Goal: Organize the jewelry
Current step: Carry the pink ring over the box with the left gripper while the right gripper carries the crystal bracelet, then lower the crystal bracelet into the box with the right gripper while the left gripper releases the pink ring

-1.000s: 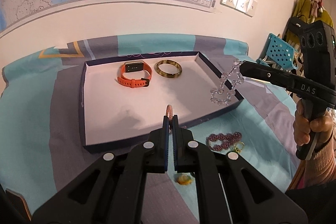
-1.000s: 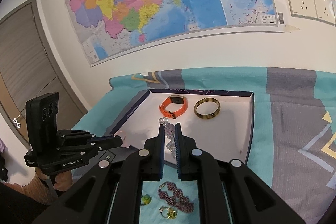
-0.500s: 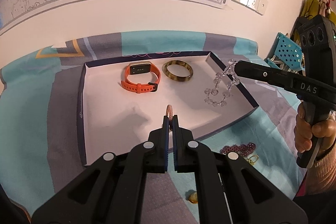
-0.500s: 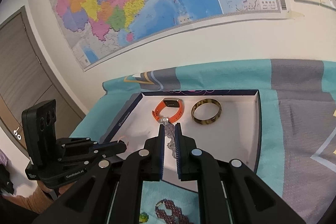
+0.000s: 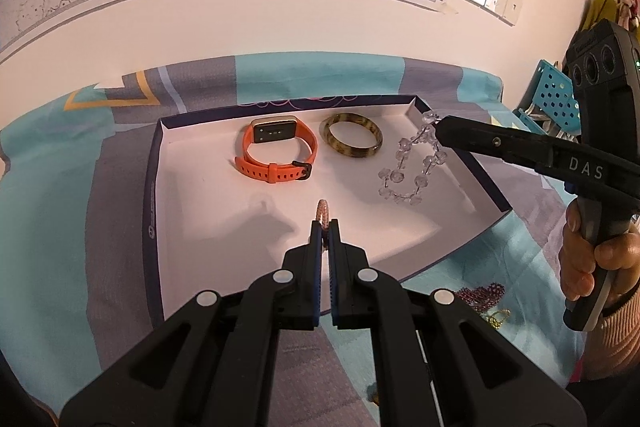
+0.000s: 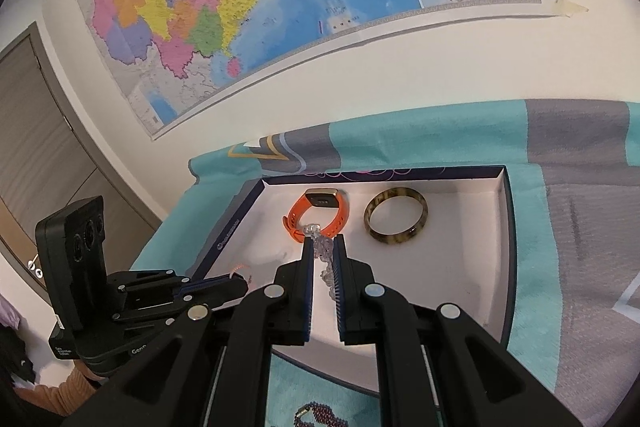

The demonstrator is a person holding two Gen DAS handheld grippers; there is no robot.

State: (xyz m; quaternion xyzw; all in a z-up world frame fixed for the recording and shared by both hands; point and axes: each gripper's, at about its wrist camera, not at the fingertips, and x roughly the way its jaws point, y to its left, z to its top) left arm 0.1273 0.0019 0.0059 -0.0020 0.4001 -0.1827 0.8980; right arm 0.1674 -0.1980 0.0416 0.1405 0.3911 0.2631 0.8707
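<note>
Two pieces lie in the tray at centre frame: one orange watch, one bangle. The left gripper pinches one pink ring; the right gripper clamps one crystal bracelet.

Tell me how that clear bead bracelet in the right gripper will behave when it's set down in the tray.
Probably floppy: the clear bead bracelet hangs as a slack loop from the right gripper, so it should slump and pool on the tray. The faceted beads likely resist rolling far. They look hard, so perhaps slippery between the fingers.
</note>
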